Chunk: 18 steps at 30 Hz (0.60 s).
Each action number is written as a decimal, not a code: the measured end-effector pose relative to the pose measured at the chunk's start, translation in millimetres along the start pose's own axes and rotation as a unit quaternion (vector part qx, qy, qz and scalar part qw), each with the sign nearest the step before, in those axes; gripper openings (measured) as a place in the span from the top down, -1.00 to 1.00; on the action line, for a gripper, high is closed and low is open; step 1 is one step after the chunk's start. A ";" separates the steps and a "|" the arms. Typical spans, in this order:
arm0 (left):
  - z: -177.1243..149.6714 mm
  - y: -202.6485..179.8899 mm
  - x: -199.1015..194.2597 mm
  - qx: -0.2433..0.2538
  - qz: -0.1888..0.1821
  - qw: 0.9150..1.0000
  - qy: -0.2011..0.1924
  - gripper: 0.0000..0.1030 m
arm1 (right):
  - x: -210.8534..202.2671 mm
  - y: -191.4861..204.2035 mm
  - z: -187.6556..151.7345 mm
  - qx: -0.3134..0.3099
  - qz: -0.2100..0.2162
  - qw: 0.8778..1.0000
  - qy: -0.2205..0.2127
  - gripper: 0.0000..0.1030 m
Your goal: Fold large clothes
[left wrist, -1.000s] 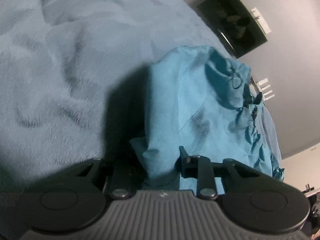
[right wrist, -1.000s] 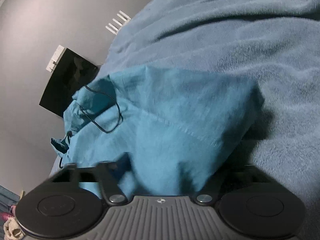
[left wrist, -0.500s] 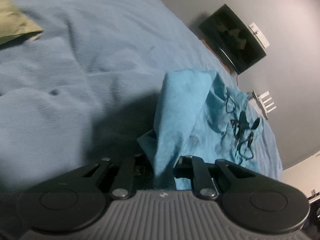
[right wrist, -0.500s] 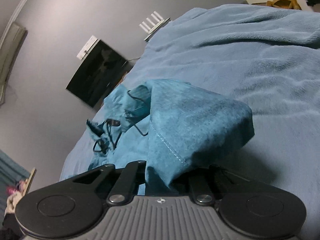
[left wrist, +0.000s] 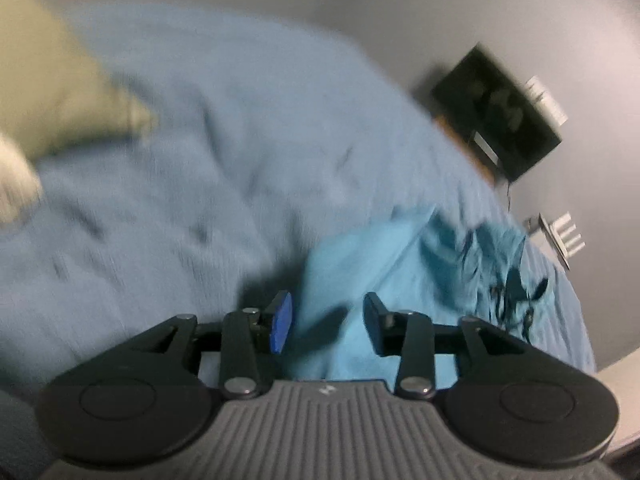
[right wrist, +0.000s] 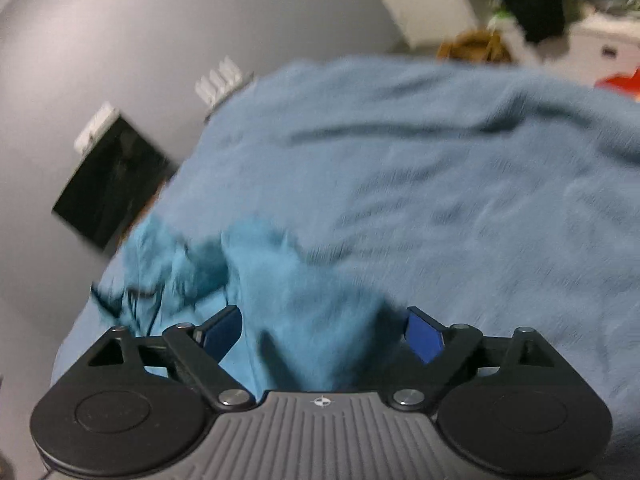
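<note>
A teal garment [left wrist: 384, 264] with black drawstrings lies bunched on the blue fleece blanket [left wrist: 224, 184]. My left gripper [left wrist: 326, 322] hangs just above its near edge with the jaws opening; cloth shows in the gap, but the pads do not press on it. In the right wrist view the same teal garment [right wrist: 304, 300] sits under my right gripper [right wrist: 324, 334], whose jaws are opening wide, the blue pads [right wrist: 424, 338] clear of the cloth. Both views are motion-blurred.
A black screen [left wrist: 496, 116] hangs on the grey wall beyond the bed, with a white router [left wrist: 560, 236] near it. A beige cloth [left wrist: 52, 80] lies at the blanket's far left. A white cabinet [right wrist: 604, 48] and clutter stand past the bed's far right.
Both grippers were pinching the teal garment's edge and lifting it; now both have opened and let the cloth go, and both have risen and pulled back, so more of the bed and wall shows.
</note>
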State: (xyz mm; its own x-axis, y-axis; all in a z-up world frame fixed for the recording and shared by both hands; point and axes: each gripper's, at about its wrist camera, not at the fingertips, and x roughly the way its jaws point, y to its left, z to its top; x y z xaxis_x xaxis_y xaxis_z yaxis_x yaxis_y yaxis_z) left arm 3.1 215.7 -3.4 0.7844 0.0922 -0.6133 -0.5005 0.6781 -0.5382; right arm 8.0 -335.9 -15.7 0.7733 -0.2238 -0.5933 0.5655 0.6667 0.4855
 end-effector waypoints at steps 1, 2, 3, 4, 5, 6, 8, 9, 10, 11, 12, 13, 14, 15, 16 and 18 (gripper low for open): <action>1.5 -5.1 -8.6 0.019 0.002 0.999 -0.029 0.03 | -5.7 1.3 2.8 -0.006 -0.005 1.000 -0.021 -0.75; 3.5 -8.4 -13.1 0.032 0.000 0.999 -0.043 -0.01 | -9.7 2.2 5.1 -0.014 -0.004 0.999 -0.036 -0.76; 2.5 -15.5 -16.8 0.048 -0.006 0.997 -0.053 -0.07 | -14.5 3.5 6.1 -0.027 0.003 0.998 -0.048 -0.77; 0.8 -21.8 -16.3 0.068 -0.018 0.996 -0.049 -0.10 | -16.7 6.6 5.8 -0.042 0.014 0.998 -0.053 -0.77; -2.8 -28.7 -13.7 0.082 -0.029 0.995 -0.040 -0.10 | -15.1 13.5 3.7 -0.060 0.025 0.997 -0.052 -0.78; -6.3 -34.4 -9.9 0.096 -0.041 0.994 -0.023 -0.10 | -11.9 25.1 -0.4 -0.082 0.038 0.995 -0.048 -0.78; -17.0 -46.9 0.7 0.118 -0.071 0.990 0.021 -0.10 | -8.3 43.8 -10.2 -0.139 0.063 0.987 -0.038 -0.78; -23.4 -52.8 6.5 0.124 -0.085 0.988 0.044 -0.10 | -6.6 55.7 -16.8 -0.174 0.077 0.981 -0.035 -0.78; -31.2 -60.8 14.3 0.135 -0.102 0.983 0.076 -0.10 | -7.0 66.3 -25.0 -0.207 0.092 0.974 -0.031 -0.78; -37.9 -66.6 19.7 0.146 -0.112 0.978 0.097 -0.10 | -5.9 77.6 -33.1 -0.243 0.107 0.964 -0.025 -0.77; -46.7 -74.7 25.4 0.162 -0.120 0.972 0.118 -0.10 | -6.9 89.9 -42.7 -0.279 0.121 0.953 -0.019 -0.77; -56.1 -82.6 29.0 0.183 -0.126 0.966 0.132 -0.10 | -5.7 102.8 -51.1 -0.311 0.133 0.941 -0.011 -0.77; -66.0 -90.7 31.5 0.208 -0.125 0.960 0.142 -0.10 | -4.6 112.7 -61.2 -0.341 0.145 0.929 -0.001 -0.74; -76.3 -99.1 33.2 0.238 -0.120 0.953 0.142 -0.10 | -3.1 122.2 -74.0 -0.368 0.156 0.917 0.011 -0.67; -88.1 -108.5 33.1 0.274 -0.115 0.945 0.138 -0.10 | -1.1 129.9 -84.4 -0.392 0.164 0.905 0.024 -0.61; -105.9 -120.5 35.8 0.325 -0.110 0.929 0.136 -0.10 | 4.2 143.7 -106.6 -0.441 0.171 0.880 0.045 -0.51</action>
State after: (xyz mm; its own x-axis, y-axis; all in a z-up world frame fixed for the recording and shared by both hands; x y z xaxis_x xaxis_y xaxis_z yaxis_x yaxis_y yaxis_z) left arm 52.7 60.1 -21.7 0.6752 -0.2289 -0.7012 0.0572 0.9640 -0.2596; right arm 61.9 -165.2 -16.9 0.8067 0.1269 -0.5772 -0.1689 0.9854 -0.0194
